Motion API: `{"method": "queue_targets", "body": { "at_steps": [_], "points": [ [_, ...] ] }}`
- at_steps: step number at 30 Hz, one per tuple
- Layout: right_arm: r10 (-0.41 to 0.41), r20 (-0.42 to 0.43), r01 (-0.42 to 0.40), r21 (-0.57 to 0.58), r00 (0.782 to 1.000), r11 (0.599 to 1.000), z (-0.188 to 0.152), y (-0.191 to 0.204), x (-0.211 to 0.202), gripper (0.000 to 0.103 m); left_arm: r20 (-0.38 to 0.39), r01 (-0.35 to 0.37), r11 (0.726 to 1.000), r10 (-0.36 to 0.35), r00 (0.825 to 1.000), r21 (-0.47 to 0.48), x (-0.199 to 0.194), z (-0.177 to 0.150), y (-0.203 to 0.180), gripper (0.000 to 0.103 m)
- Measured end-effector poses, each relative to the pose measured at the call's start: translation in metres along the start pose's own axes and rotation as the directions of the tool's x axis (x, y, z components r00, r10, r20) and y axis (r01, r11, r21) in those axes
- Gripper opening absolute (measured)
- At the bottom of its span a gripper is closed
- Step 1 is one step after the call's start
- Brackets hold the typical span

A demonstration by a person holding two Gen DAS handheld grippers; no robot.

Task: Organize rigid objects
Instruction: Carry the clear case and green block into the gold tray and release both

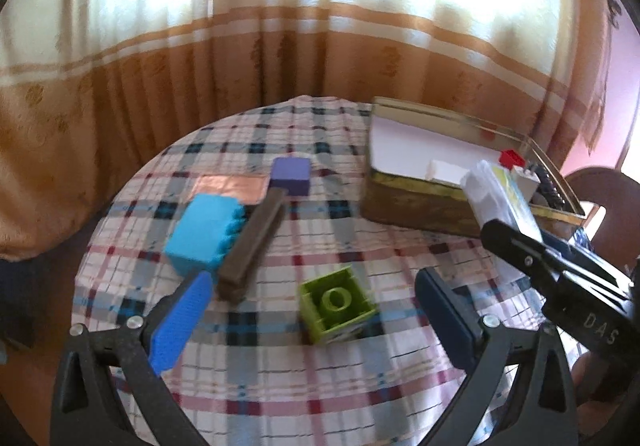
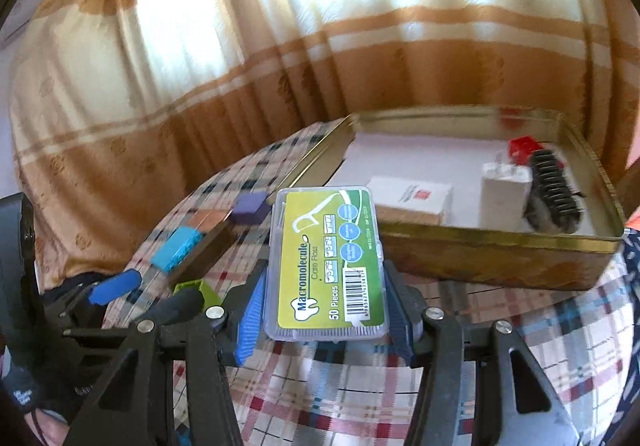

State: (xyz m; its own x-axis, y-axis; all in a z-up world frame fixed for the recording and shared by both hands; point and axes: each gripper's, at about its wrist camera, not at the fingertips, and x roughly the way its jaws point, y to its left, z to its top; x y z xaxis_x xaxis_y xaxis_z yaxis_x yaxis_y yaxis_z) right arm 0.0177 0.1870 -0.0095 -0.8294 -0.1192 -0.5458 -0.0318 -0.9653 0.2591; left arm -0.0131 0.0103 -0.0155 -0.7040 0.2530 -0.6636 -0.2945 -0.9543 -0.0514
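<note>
So my right gripper [image 2: 326, 310] is clamped on the floss pick case [image 2: 327, 260], both pads pressed on its long sides, tilted down just short of the gold tin [image 2: 500, 246]. My left gripper [image 1: 316, 320] hangs wide open with nothing in it, angled down over the green brick [image 1: 338, 302]. Past that: brown bar [image 1: 252, 246], blue block [image 1: 204, 236], purple cube [image 1: 291, 176] on the plaid tablecloth [image 1: 360, 386], curtain [image 1: 160, 58] behind.

Probably a home: curtained window [image 1: 280, 26], checked tablecloth [image 1: 280, 366] on round table.
</note>
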Motion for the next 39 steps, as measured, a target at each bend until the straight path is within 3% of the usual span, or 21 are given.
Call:
{"method": "queue_targets", "body": {
  "at_steps": [2, 5, 8, 10, 12, 17, 21, 27, 34, 39],
  "points": [
    [-0.013, 0.01, 0.012, 0.02, 1.0, 1.0, 0.0, -0.003, -0.001, 0.056, -0.018, -0.033, 0.999, 0.034, 0.999, 0.035, 0.008, 0.002, -0.01, 0.098],
    [-0.014, 0.014, 0.013, 0.042, 1.0, 0.999, 0.001, -0.008, -0.002, 0.056, -0.097, -0.039, 0.998, 0.043, 0.994, 0.04, 0.024, 0.002, -0.015, 0.081],
    [-0.017, 0.025, 0.015, 0.052, 1.0, 0.999, 0.001, -0.011, -0.006, 0.056, -0.16, -0.009, 1.0, 0.006, 0.987, -0.013, 0.035, -0.002, -0.007, 0.058],
    [-0.013, 0.026, 0.012, 0.054, 1.0, 0.998, 0.001, -0.012, -0.006, 0.056, -0.184, 0.003, 0.999, -0.011, 0.983, -0.046, 0.04, -0.002, 0.0, 0.037],
    [-0.012, 0.028, 0.011, 0.056, 1.0, 0.998, 0.0, -0.013, -0.006, 0.056, -0.178, 0.02, 0.996, -0.034, 0.983, -0.083, 0.04, -0.003, 0.006, 0.03],
    [-0.008, 0.051, 0.005, 0.058, 0.999, 0.998, 0.002, -0.014, -0.011, 0.056, -0.115, 0.08, 0.99, -0.093, 0.989, -0.113, 0.028, -0.001, 0.004, 0.03],
    [-0.019, 0.089, 0.015, 0.042, 0.996, 0.999, 0.012, -0.017, -0.019, 0.056, -0.01, 0.097, 0.993, -0.098, 0.995, -0.066, 0.011, 0.01, -0.007, 0.03],
    [-0.078, 0.181, 0.076, 0.02, 0.98, 0.997, 0.045, -0.033, -0.029, 0.056, 0.087, 0.134, 0.991, -0.133, 0.987, -0.001, 0.0, 0.043, -0.028, 0.03],
    [-0.179, 0.214, 0.176, 0.032, 0.96, 0.984, 0.074, -0.06, -0.014, 0.056, 0.108, 0.134, 0.99, -0.137, 0.985, 0.037, 0.022, 0.08, -0.056, 0.03],
    [-0.228, 0.188, 0.219, 0.064, 0.955, 0.974, 0.086, -0.071, 0.011, 0.056, 0.083, 0.131, 0.991, -0.134, 0.988, 0.037, 0.05, 0.096, -0.071, 0.03]
  ]
}}
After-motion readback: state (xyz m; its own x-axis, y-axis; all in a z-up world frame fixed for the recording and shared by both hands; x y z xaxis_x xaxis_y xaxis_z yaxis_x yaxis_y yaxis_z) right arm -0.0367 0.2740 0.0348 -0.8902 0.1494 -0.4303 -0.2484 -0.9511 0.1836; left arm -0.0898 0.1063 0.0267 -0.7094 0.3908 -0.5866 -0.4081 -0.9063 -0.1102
